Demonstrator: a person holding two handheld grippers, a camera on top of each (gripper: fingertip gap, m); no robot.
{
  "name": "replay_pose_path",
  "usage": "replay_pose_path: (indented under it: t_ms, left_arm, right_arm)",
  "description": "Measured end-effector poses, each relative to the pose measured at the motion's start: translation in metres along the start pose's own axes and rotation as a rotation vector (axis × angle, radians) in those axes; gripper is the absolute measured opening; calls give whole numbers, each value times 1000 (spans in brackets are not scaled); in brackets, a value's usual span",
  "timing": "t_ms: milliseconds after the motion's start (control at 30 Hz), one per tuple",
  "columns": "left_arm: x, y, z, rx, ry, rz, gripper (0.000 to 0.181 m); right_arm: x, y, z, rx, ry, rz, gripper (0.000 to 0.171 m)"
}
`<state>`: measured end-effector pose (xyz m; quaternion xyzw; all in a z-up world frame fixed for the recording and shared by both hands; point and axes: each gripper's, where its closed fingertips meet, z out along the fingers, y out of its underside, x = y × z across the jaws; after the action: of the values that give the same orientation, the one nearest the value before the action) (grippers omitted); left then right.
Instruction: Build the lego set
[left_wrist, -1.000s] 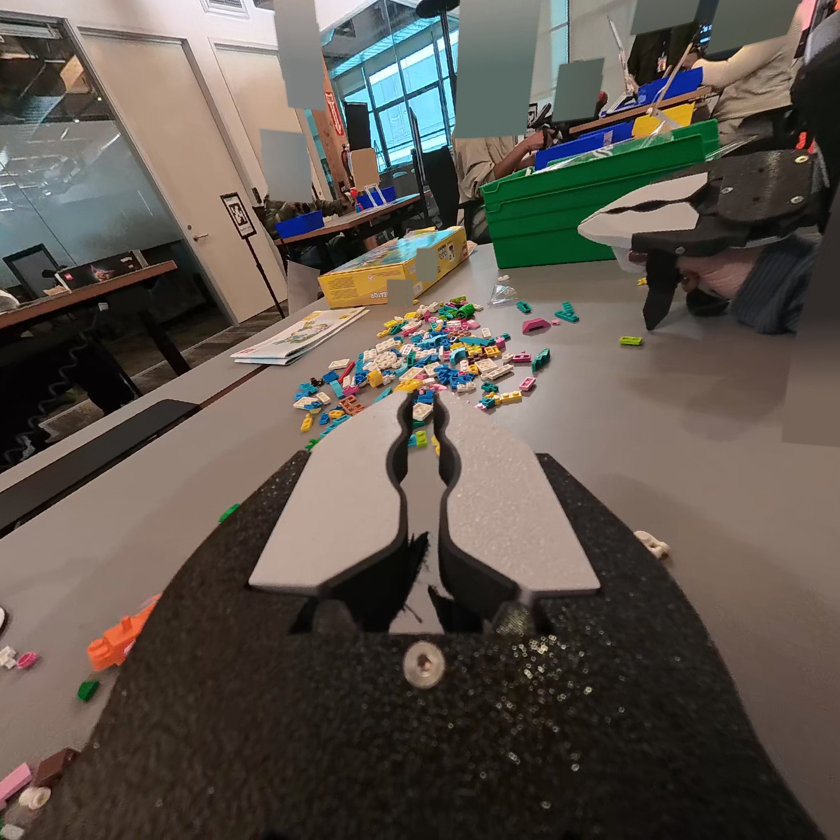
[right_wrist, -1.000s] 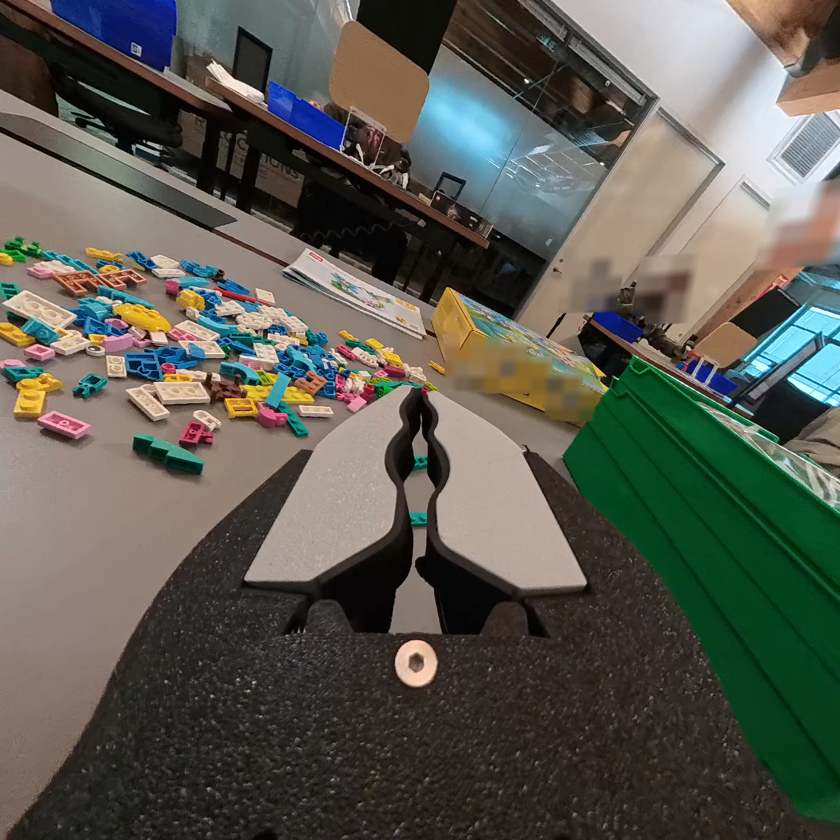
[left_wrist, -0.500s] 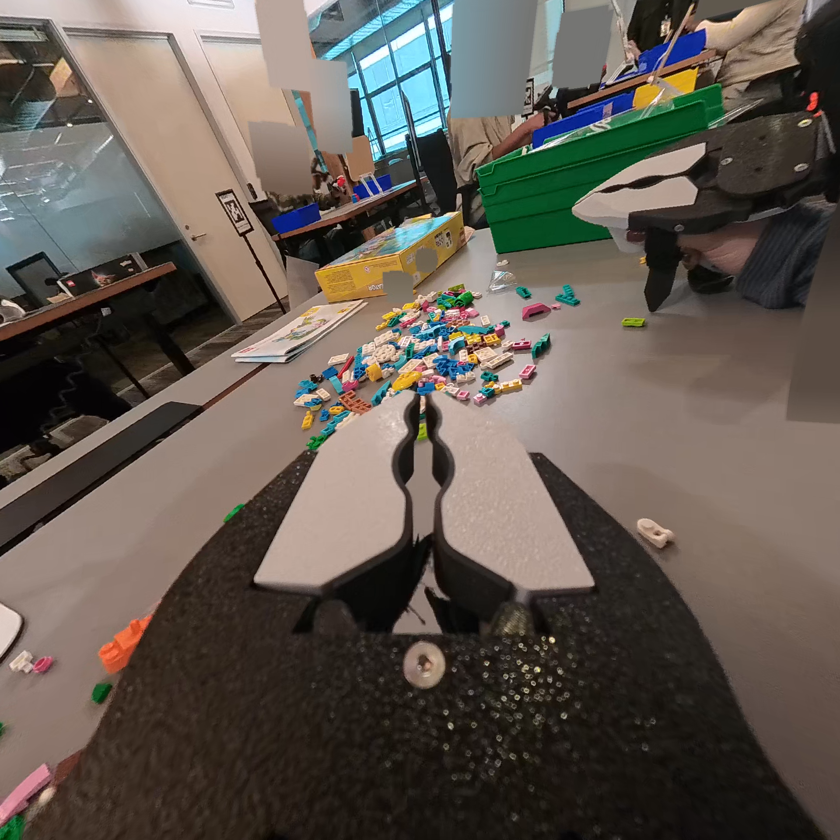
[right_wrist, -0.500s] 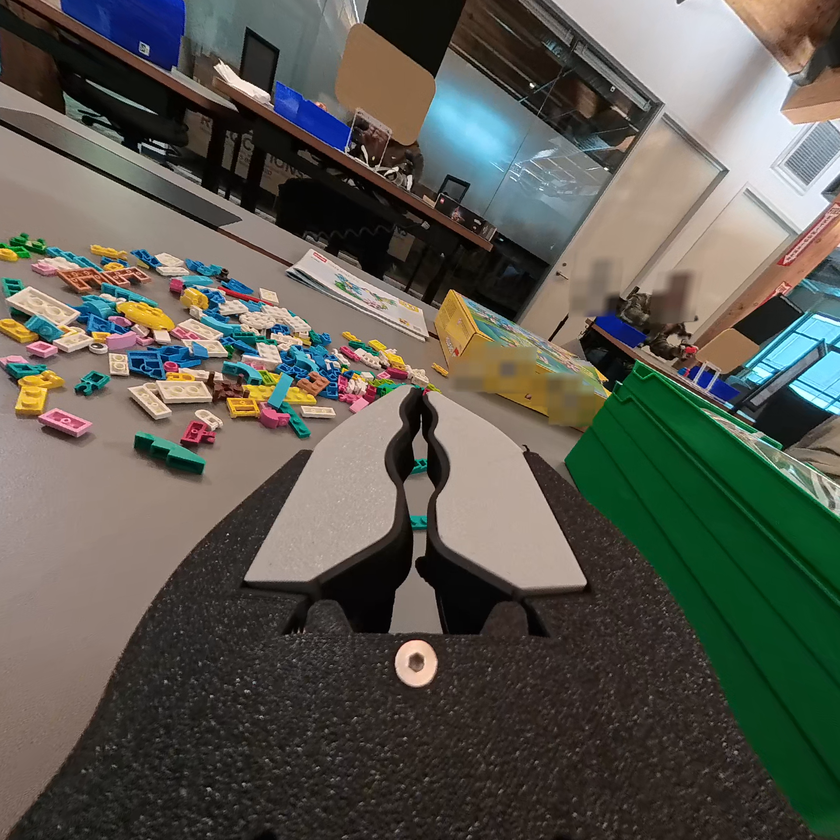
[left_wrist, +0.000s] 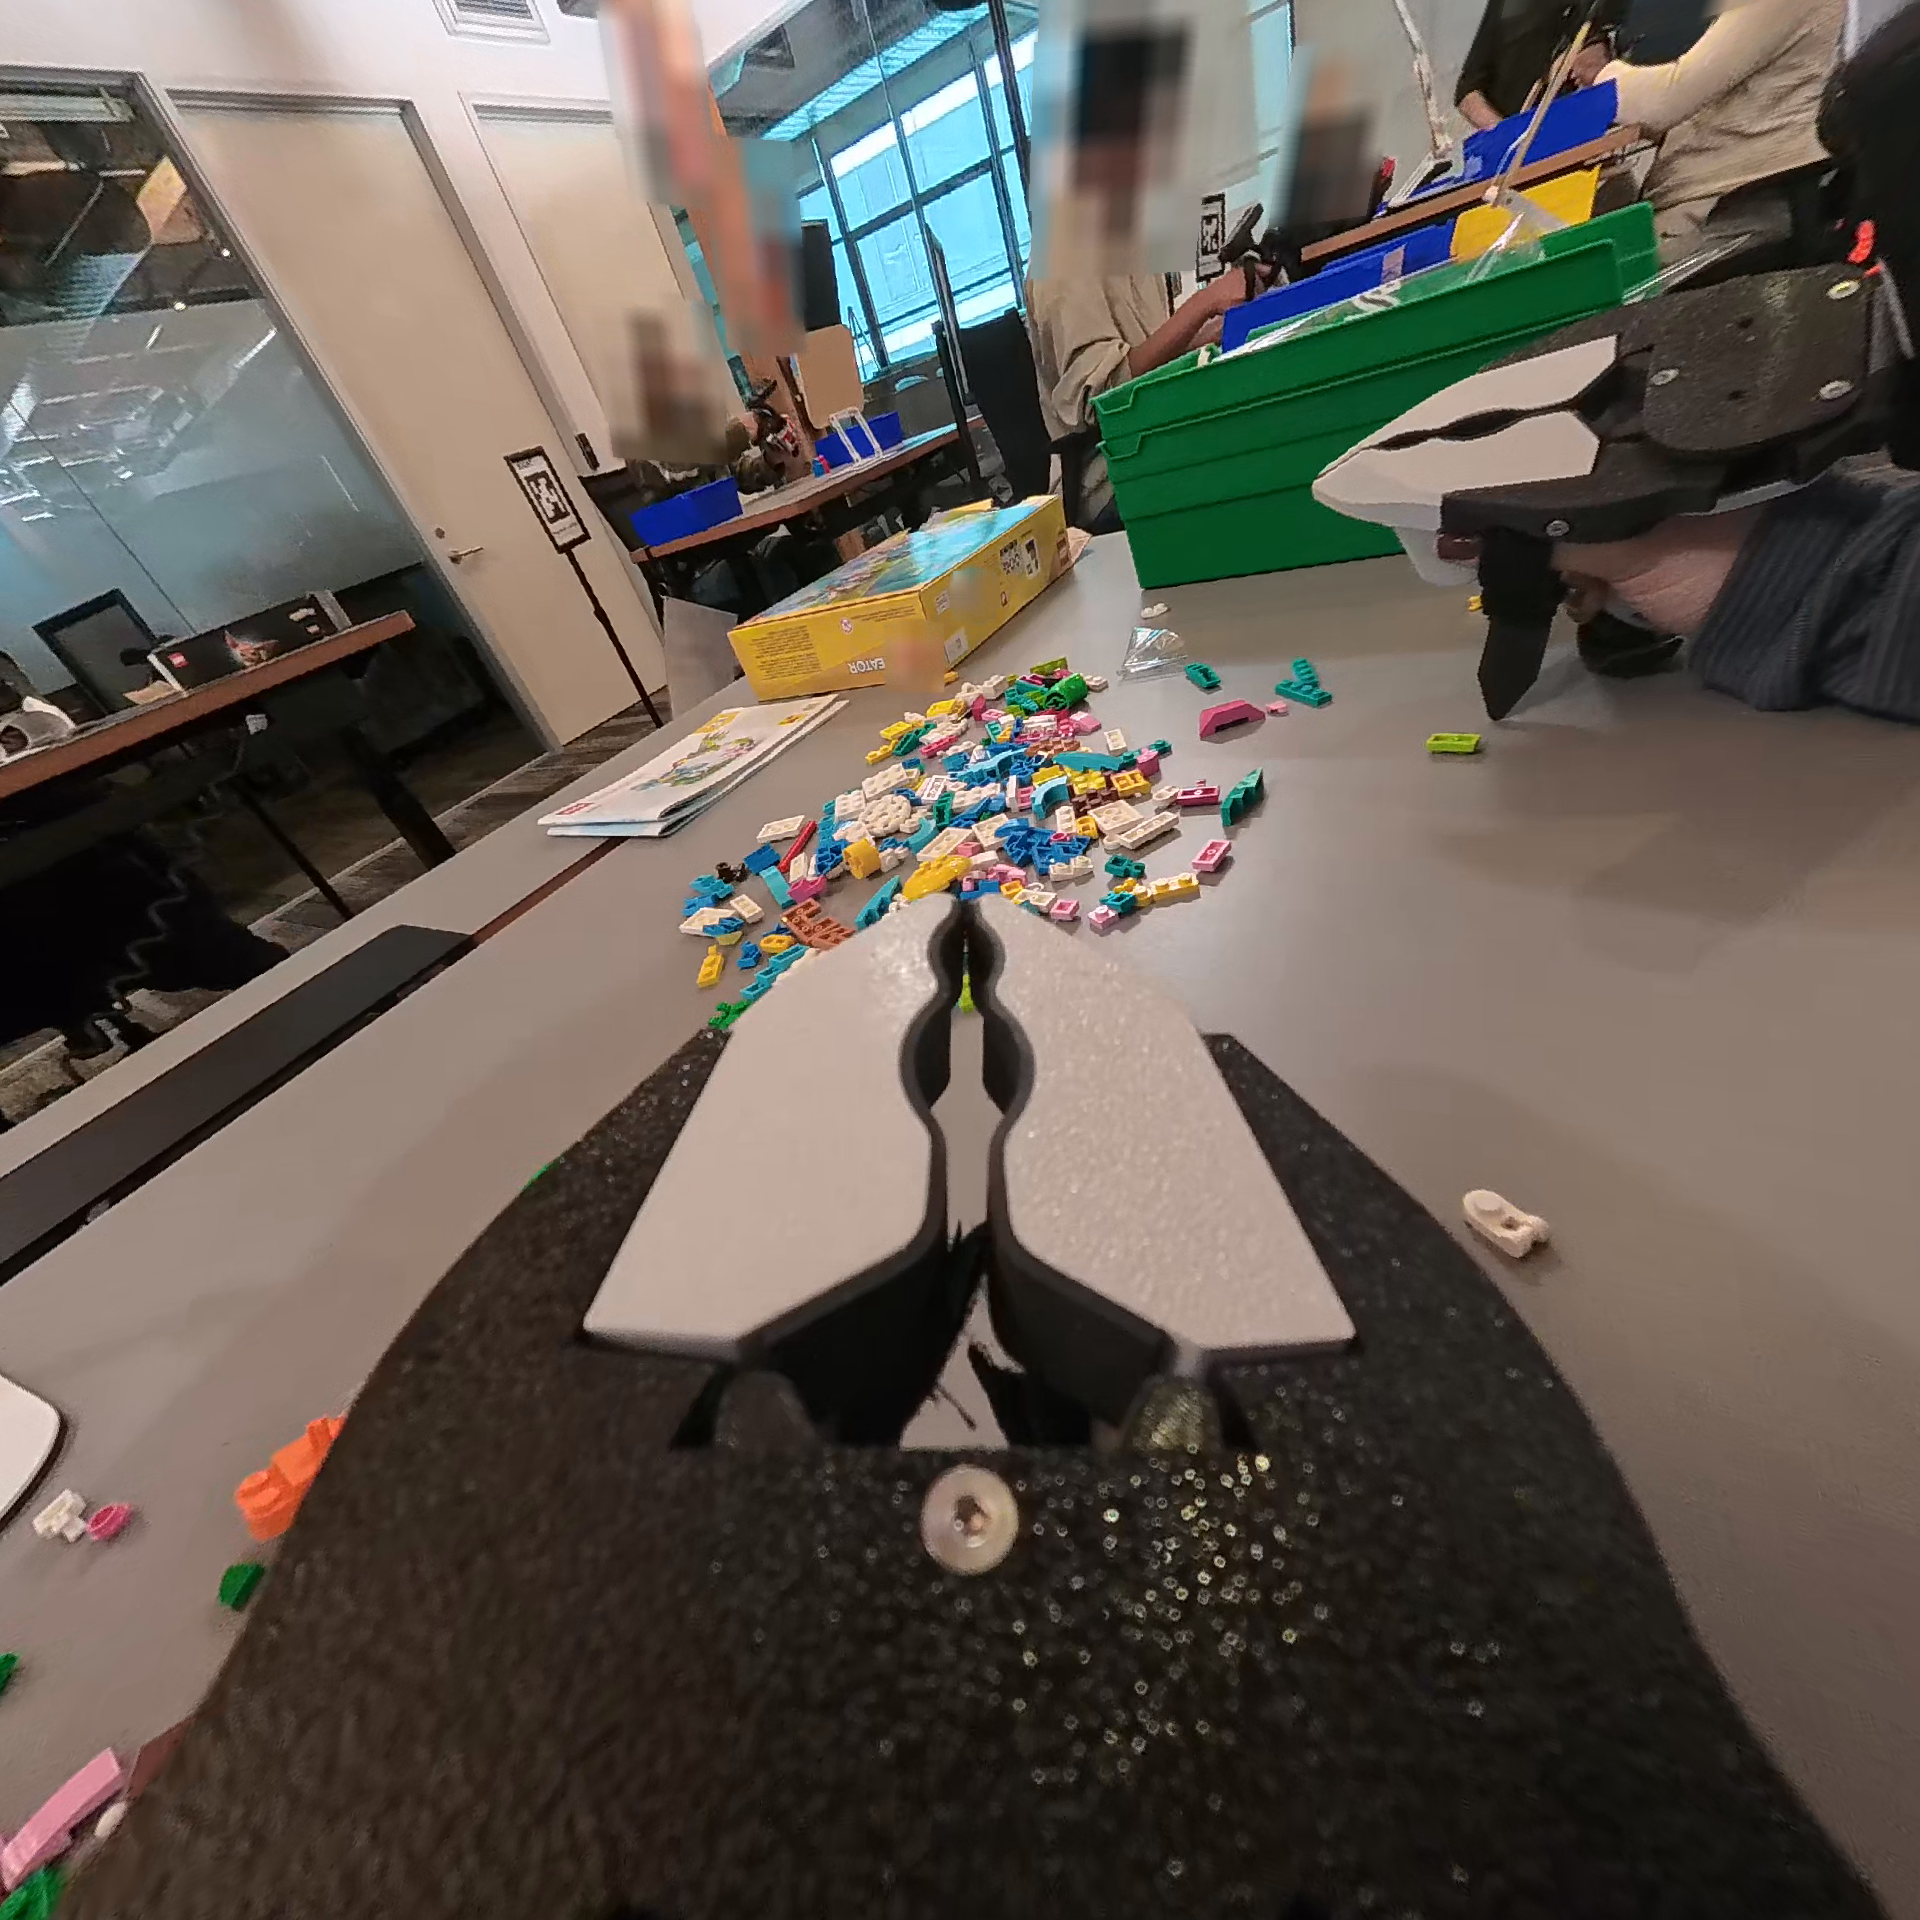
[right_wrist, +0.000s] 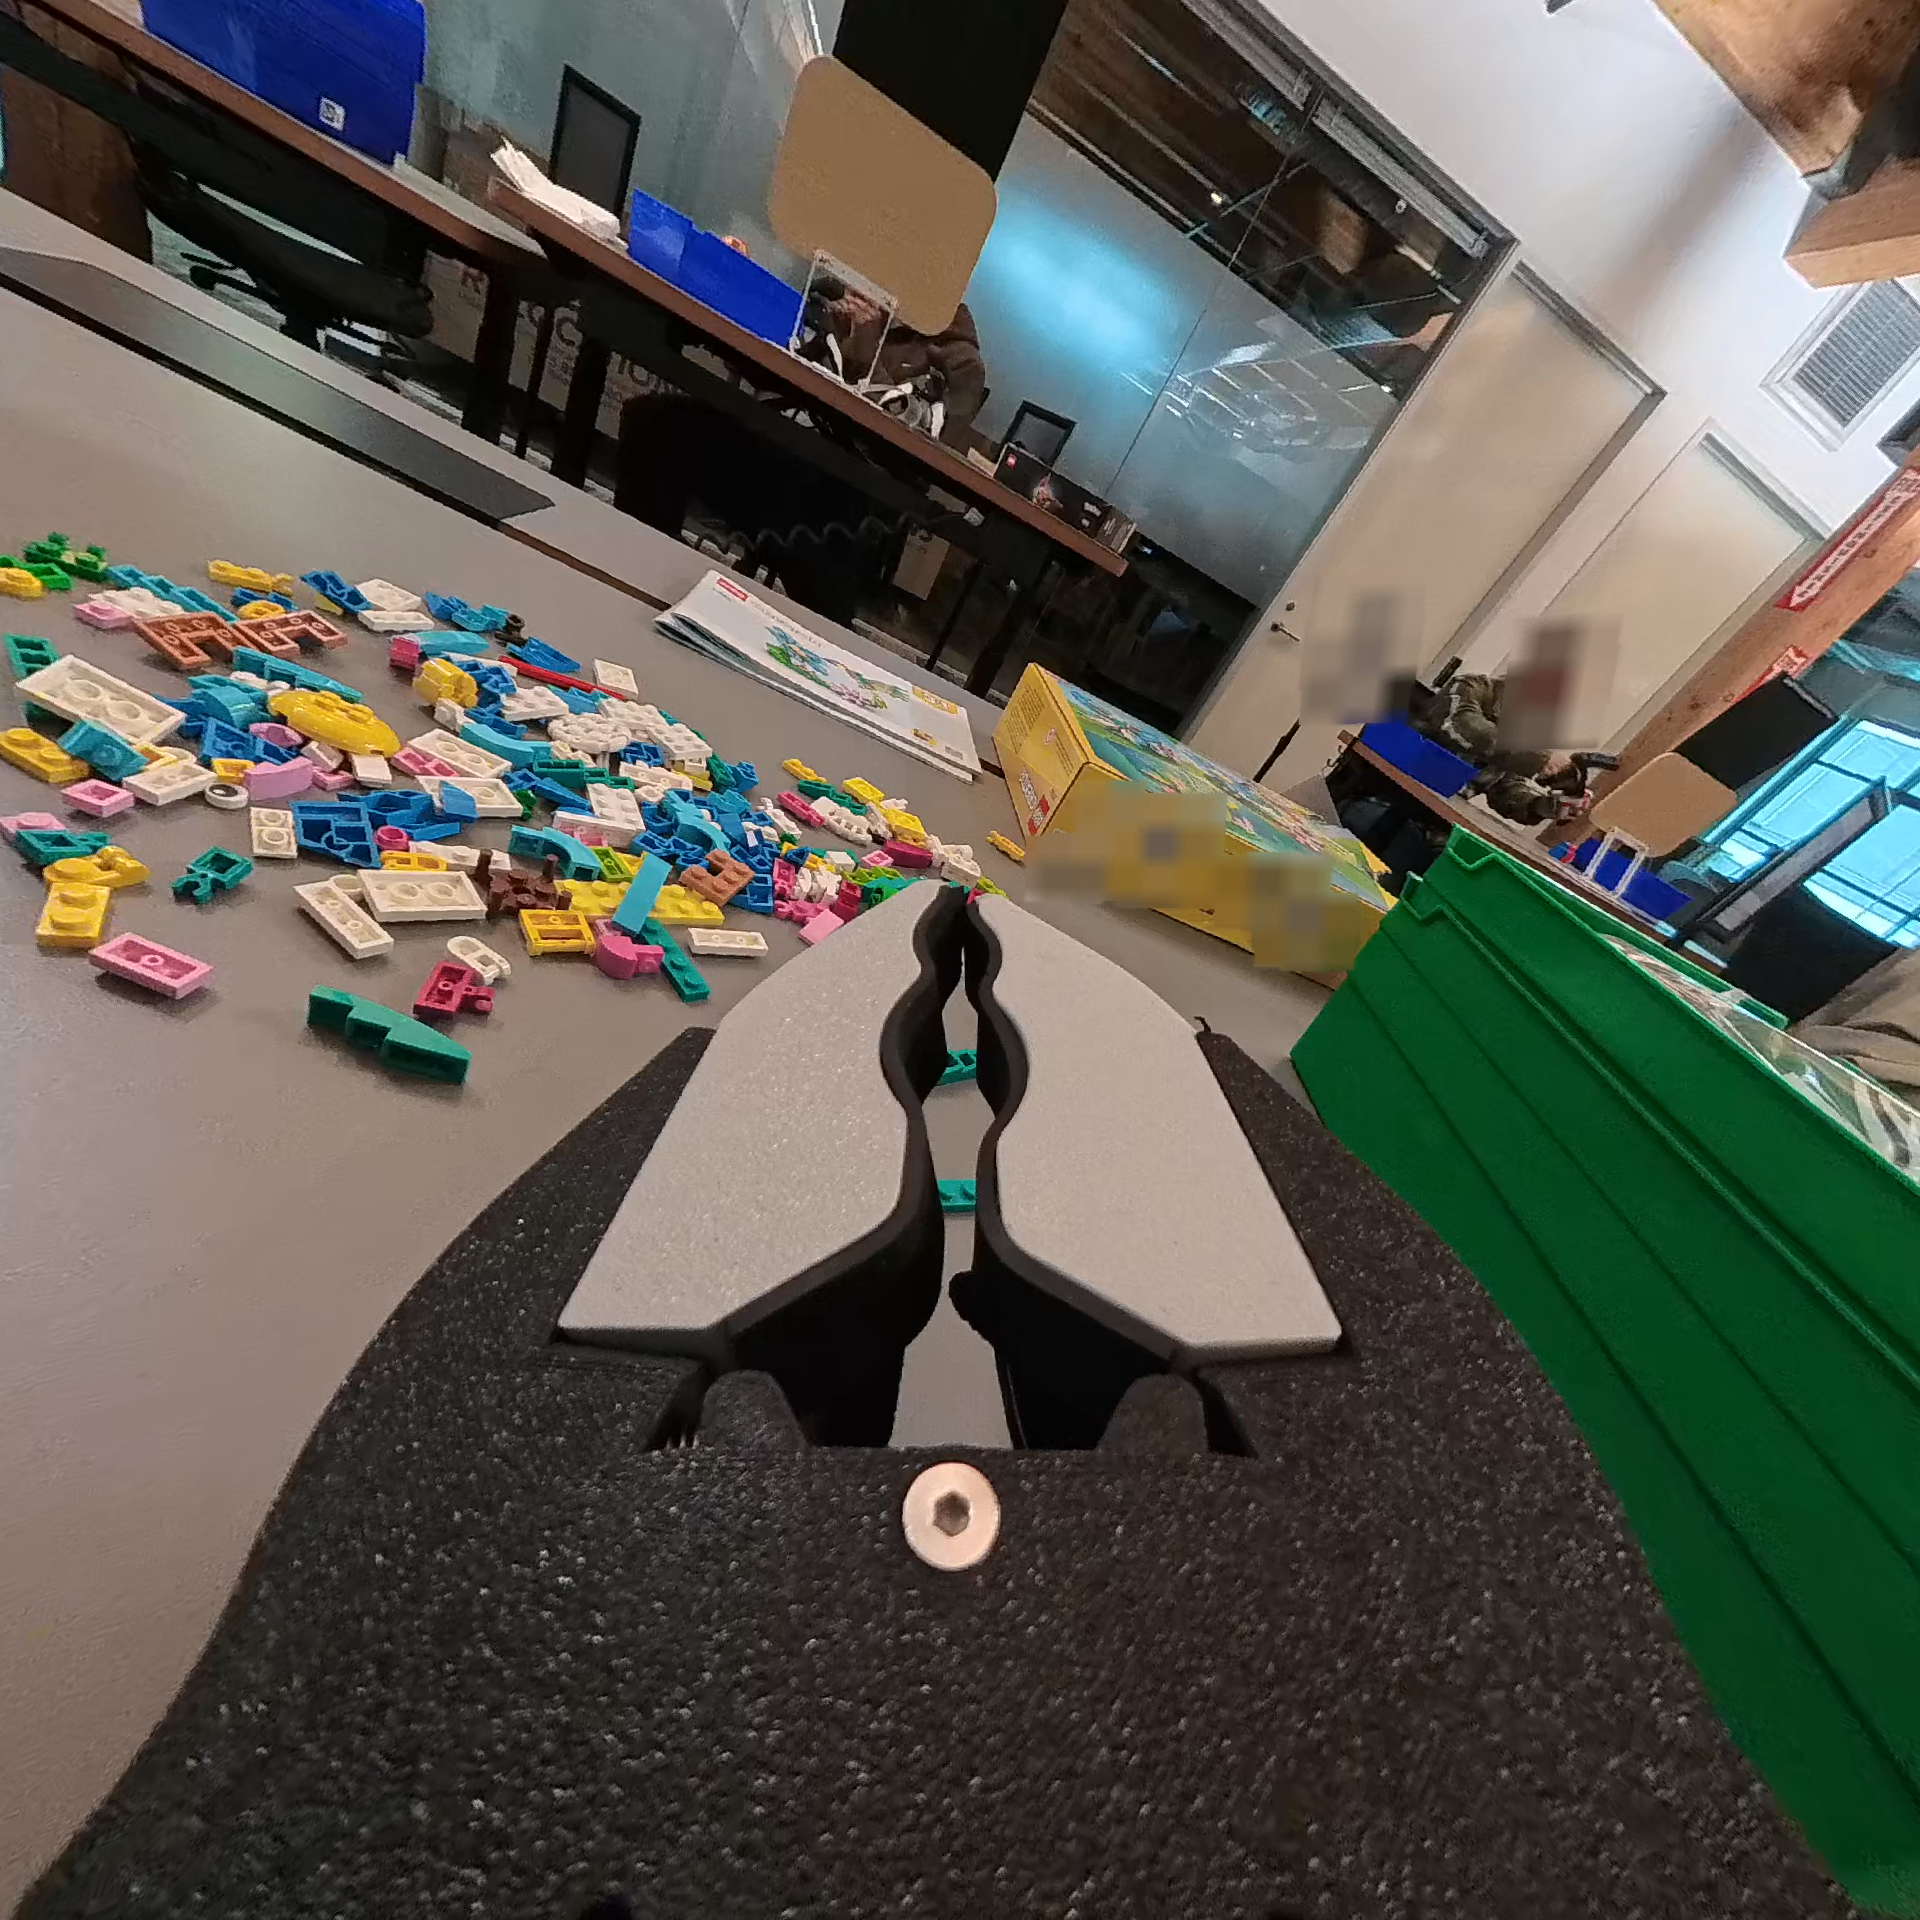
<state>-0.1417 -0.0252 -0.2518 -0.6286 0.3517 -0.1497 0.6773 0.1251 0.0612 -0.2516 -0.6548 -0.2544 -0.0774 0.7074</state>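
A spread of small colourful lego pieces (left_wrist: 997, 810) lies on the grey table (left_wrist: 1558, 1039), ahead of my left gripper (left_wrist: 968, 914). That gripper is shut and empty, its tips at the near edge of the pile. The same pile (right_wrist: 436, 790) lies to the left of my right gripper (right_wrist: 966, 902) in the right wrist view. The right gripper is shut and empty; it also shows in the left wrist view (left_wrist: 1340, 488), held above the table at the right by a hand. An instruction booklet (left_wrist: 696, 769) and a yellow lego box (left_wrist: 904, 603) lie beyond the pile.
Stacked green bins (left_wrist: 1351, 436) stand at the back right, close to my right gripper (right_wrist: 1662, 1247). A loose white piece (left_wrist: 1504, 1222) lies to the right of my left gripper; orange (left_wrist: 278, 1475), pink and green bits lie at the near left. People sit at tables behind. The tips of one gripper are about 30 cm away from the tips of the other.
My left gripper has drawn back from the pile and lifted a little, so the pieces look farther off. The right gripper has barely moved. Both stay shut.
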Motion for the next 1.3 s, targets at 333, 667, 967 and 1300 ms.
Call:
replay_pose_path:
  t_ms: [333,667,967,1300]
  left_arm:
    - [12,-15,-1,70,-2,122,0]
    - [16,-18,1,97,16,164,0]
    - [22,-16,3,103,60,169,0]
    - [13,-15,3,110,54,89,0]
  right_arm:
    - [-88,-51,21,88,-329,8,1]
    - [-284,-176,41,150,-1243,-119,1]
    - [-424,-205,53,92,-1619,-618,3]
    - [-491,-191,68,36,-1778,-901,1]
